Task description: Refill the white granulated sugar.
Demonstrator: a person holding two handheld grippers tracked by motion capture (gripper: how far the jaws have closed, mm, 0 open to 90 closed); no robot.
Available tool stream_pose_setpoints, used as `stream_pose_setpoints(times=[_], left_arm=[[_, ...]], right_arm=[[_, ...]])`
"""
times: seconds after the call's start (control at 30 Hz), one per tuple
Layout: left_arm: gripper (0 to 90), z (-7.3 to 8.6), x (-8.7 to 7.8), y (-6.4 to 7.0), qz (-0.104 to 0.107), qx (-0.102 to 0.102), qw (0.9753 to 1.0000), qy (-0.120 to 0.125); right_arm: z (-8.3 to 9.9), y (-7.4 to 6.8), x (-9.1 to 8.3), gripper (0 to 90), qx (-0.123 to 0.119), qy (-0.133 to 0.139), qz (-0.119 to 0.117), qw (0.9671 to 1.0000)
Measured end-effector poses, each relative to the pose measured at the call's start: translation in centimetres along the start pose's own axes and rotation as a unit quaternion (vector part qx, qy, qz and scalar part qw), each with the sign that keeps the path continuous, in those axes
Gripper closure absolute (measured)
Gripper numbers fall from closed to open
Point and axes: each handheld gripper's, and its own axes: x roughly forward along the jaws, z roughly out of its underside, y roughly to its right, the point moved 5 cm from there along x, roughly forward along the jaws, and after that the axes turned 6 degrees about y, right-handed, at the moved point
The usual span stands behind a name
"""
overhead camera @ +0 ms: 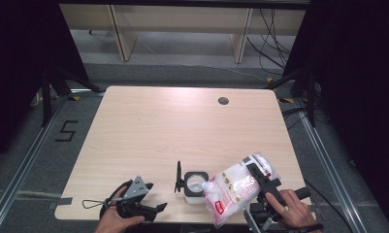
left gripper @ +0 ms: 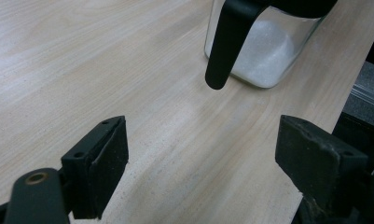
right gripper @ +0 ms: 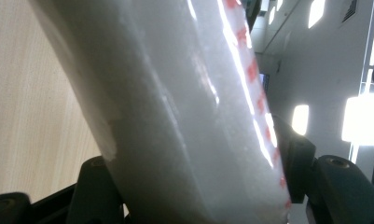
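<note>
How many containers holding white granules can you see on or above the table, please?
2. A clear jar with a black rim stands near the table's front edge, partly filled. A plastic bag is clamped in the right gripper, tilted toward the jar's opening.

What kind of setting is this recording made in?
Probably a lab or recording studio, not a home: one bare desk stands between dark curtains, with floor rails, a taped "5" and loose cables behind.

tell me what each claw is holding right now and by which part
The right claw is shut on the bag of white granules, gripping across its raised end. The left claw is open and holds nothing.
</note>
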Motion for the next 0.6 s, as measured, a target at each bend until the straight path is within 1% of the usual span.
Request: stream_pose_setpoints(times=[0.03,0.07,0.1,0.13,0.17,0.2,0.23,0.27,0.3,0.4,0.43,0.47,0.5,0.53,0.57,0.6], left_arm=[[16.7,0.01,0.01,0.02,0.000,-0.001,1.0000,0.000],[16.7,0.03,0.08,0.15,-0.003,-0.012,0.9999,0.003],[16.7,0.03,0.08,0.15,-0.003,-0.012,0.9999,0.003],[16.7,0.05,0.09,0.21,-0.004,-0.018,0.9998,0.004],[16.7,0.02,0.00,0.01,-0.002,-0.002,1.0000,0.000],[16.7,0.02,0.00,0.01,-0.002,-0.002,1.0000,0.000],[16.7,-0.03,0.10,0.09,-0.002,-0.008,0.9999,0.007],[16.7,-0.02,0.10,0.11,-0.002,-0.009,0.9999,0.006],[16.7,0.01,0.01,0.01,-0.002,-0.001,1.0000,0.000],[16.7,0.02,0.02,0.00,-0.002,-0.001,1.0000,-0.001],[16.7,0.04,0.11,0.24,-0.004,-0.020,0.9998,0.005],[16.7,0.04,0.11,0.24,-0.004,-0.020,0.9998,0.005],[16.7,0.01,0.03,0.07,-0.002,-0.006,1.0000,0.002],[16.7,0.01,0.03,0.07,-0.002,-0.006,1.0000,0.002],[16.7,0.00,0.09,0.10,-0.002,-0.008,1.0000,0.004],[16.7,0.08,0.03,0.13,-0.005,-0.013,0.9999,-0.001]], right_arm=[[0.06,-0.22,0.01,42.7,0.013,-0.004,-0.002,0.9999],[-0.01,-0.07,0.09,42.7,0.001,0.000,-0.002,1.0000],[-0.01,-0.07,0.09,42.7,0.001,0.000,-0.002,1.0000],[-0.03,-0.14,0.14,42.7,-0.001,0.002,-0.003,1.0000],[0.05,-0.39,0.09,42.7,0.013,-0.002,-0.005,0.9999],[0.05,-0.39,0.09,42.7,0.013,-0.002,-0.005,0.9999],[0.01,-0.08,0.06,42.6,0.000,0.000,-0.001,1.0000],[0.01,-0.07,0.01,42.6,0.002,-0.002,0.000,1.0000],[-0.01,-0.04,-0.03,42.6,0.005,-0.001,0.000,1.0000],[-0.05,-0.03,0.10,42.6,-0.001,0.003,-0.002,1.0000],[-0.04,-0.22,0.12,42.6,0.005,0.003,-0.004,1.0000],[-0.04,-0.22,0.12,42.6,0.005,0.003,-0.004,1.0000],[-0.04,0.05,-0.05,42.6,-0.002,0.000,0.000,1.0000],[-0.04,0.05,-0.05,42.6,-0.002,0.000,0.000,1.0000],[-0.03,-0.10,0.08,42.6,0.006,0.003,0.000,1.0000],[-0.01,-0.15,0.01,42.6,0.006,-0.003,-0.003,1.0000]])
